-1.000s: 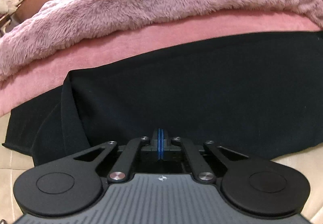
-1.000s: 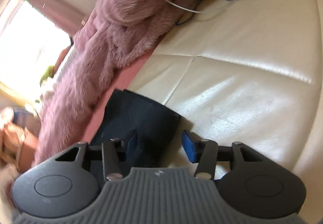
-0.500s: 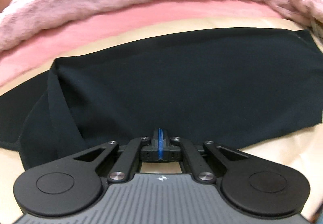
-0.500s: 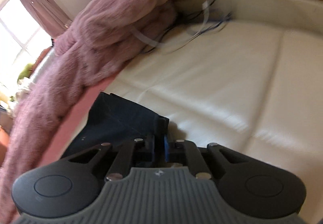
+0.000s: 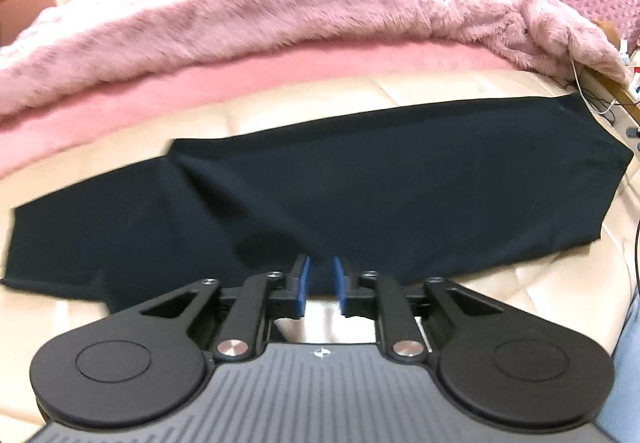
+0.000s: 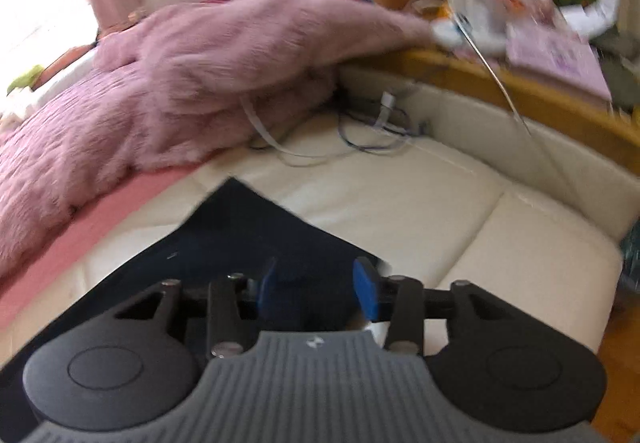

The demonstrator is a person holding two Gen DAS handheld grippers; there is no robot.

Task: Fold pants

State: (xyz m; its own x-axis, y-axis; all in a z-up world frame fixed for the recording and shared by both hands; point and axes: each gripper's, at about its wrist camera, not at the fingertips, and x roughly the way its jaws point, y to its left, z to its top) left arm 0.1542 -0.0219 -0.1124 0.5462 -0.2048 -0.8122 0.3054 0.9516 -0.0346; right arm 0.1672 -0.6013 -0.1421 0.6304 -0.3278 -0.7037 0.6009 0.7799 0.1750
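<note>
A fluffy mauve fur blanket lies heaped along the far side of the cream quilted leather mattress, a smooth pink sheet showing just beneath its edge. White and dark cables tangle beside a cluttered wooden ledge.

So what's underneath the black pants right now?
The black pants lie flat on a cream cushioned surface, which shows on every side. Whatever is directly beneath the fabric is covered.

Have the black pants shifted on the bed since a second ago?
Yes. The black pants have come toward the camera, away from the pink sheet; cream mattress now shows between them.
</note>
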